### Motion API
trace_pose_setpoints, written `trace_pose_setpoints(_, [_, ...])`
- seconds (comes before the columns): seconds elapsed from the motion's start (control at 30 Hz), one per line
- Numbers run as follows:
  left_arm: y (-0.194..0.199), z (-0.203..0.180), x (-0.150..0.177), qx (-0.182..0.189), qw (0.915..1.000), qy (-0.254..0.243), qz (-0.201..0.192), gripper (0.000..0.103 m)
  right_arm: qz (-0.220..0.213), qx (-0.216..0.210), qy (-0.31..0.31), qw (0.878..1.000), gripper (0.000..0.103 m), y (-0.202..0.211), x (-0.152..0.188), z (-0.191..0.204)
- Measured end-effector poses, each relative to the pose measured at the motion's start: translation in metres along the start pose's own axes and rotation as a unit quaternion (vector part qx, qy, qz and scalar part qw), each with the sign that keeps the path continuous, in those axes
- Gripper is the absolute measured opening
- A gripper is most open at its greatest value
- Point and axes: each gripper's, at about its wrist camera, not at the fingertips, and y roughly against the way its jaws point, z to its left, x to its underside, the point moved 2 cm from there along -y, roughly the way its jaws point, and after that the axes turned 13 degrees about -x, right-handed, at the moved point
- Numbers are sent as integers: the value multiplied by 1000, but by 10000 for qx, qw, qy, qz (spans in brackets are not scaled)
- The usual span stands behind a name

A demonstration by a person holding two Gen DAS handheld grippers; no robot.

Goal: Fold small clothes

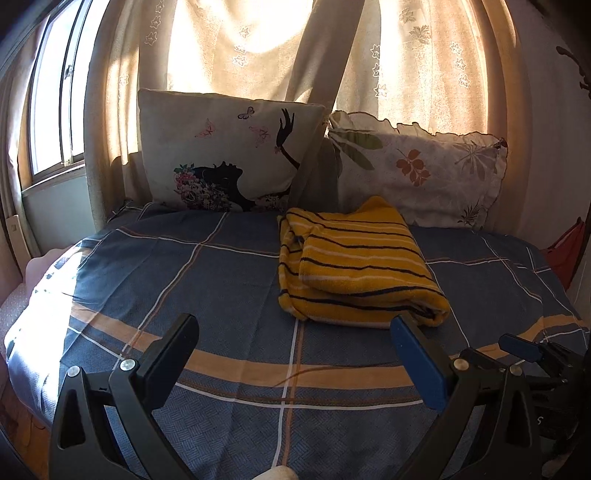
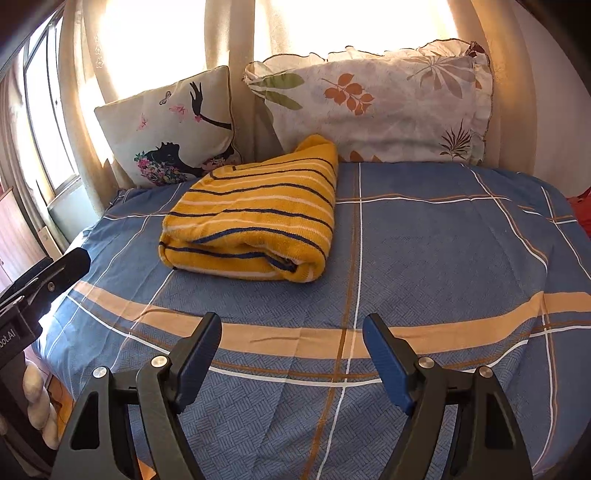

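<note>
I see a mustard-yellow garment (image 2: 255, 214) with navy and white stripes, a blue bedsheet (image 2: 424, 251) checked in white and tan, and black tools padded blue at six o'clock.

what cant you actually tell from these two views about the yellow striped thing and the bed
- Yellow striped garment: its type is hidden in both views, folded over on itself.
- Its underside: hidden by its own layers, resting on the bedspread.
- Outside the window: both views, washed out by glare through the curtains.
- Bed's near edge: cut off by the left gripper and right gripper.
</note>
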Motion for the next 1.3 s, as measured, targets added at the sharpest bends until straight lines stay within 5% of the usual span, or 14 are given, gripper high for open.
trace_pose_setpoints(0.57, [-45, -6, 15, 100, 9975, 6, 700, 103, 41, 160, -119, 9998, 84, -24, 1, -16])
trace_pose_setpoints(1.3, [-12, 16, 11, 66, 9993, 222, 306, 103, -31, 398, 169, 9991, 84, -11, 4, 13])
